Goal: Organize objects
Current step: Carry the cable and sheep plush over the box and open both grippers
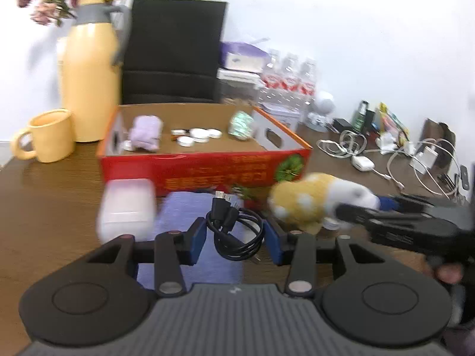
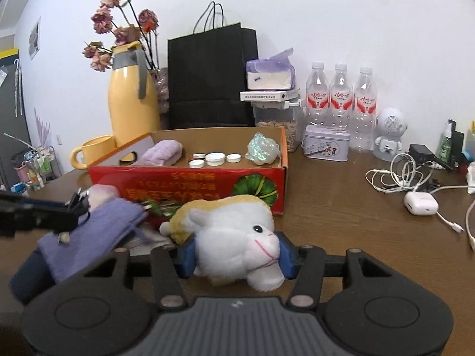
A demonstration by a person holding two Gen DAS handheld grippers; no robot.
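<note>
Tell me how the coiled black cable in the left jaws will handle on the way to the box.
Probably floppy: the black cable is a loose coil with plug ends sticking up, so loops may sag or unwind. Looks light. The left gripper seems to pinch only the coil's sides, so it could slip.

A plain white wall (image 2: pixel 341 23) ran behind a brown wooden table (image 2: pixel 341 207). Against the wall stood a yellow jug (image 2: pixel 130 103) with dried pink flowers (image 2: pixel 118 29) behind it, a yellow mug (image 2: pixel 92 151), a black paper bag (image 2: pixel 212 77), a tissue pack (image 2: pixel 270 74) on a stack of boxes, three water bottles (image 2: pixel 340 95), a small tin (image 2: pixel 325 145) and a white robot figure (image 2: pixel 389 133). White cables (image 2: pixel 394 175) and a white earbud case (image 2: pixel 420 203) lay at the right side of the table. At the far left were a dark panel (image 2: pixel 12 103), a paper (image 2: pixel 34 37) stuck to the wall, and a rack of small items (image 2: pixel 32 166). The light was even and soft.
</note>
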